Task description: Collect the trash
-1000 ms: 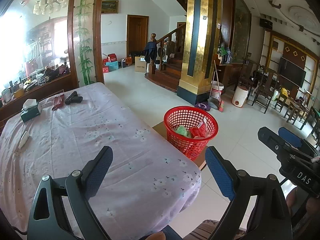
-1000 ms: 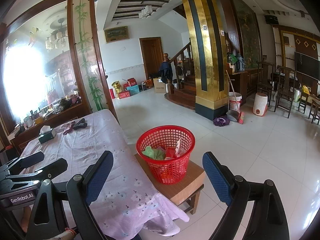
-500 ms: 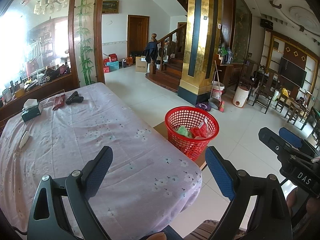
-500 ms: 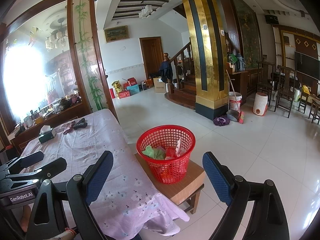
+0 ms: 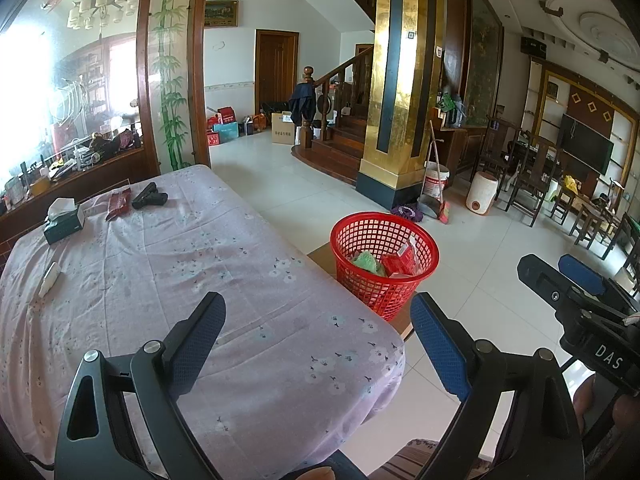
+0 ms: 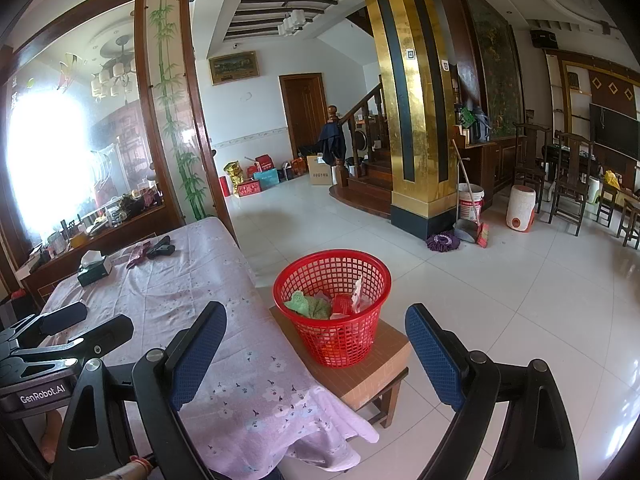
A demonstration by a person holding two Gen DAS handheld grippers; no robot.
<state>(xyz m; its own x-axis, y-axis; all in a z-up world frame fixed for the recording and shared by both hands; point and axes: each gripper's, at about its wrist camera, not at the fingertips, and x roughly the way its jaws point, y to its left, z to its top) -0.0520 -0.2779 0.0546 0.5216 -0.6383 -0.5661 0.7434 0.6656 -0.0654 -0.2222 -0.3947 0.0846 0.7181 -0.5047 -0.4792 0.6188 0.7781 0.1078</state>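
Nothing has moved since the earlier frames: both the left tool (image 5: pixel 316 340) and right tool (image 6: pixel 316 344) hang released above the desk (image 5: pixel 160 264), the red basket (image 6: pixel 334 312) of trash beside it.

A red mesh basket (image 6: pixel 333 312) is standing upright at 12 o'clock, holding green (image 6: pixel 306 305) and red wrappers (image 6: pixel 342 305).

Both wrist views face forward, sharing basket (image 5: pixel 384 258)

Red plastic mesh basket (image 6: pixel 332 312), glossy tiles (image 6: pixel 500 300)
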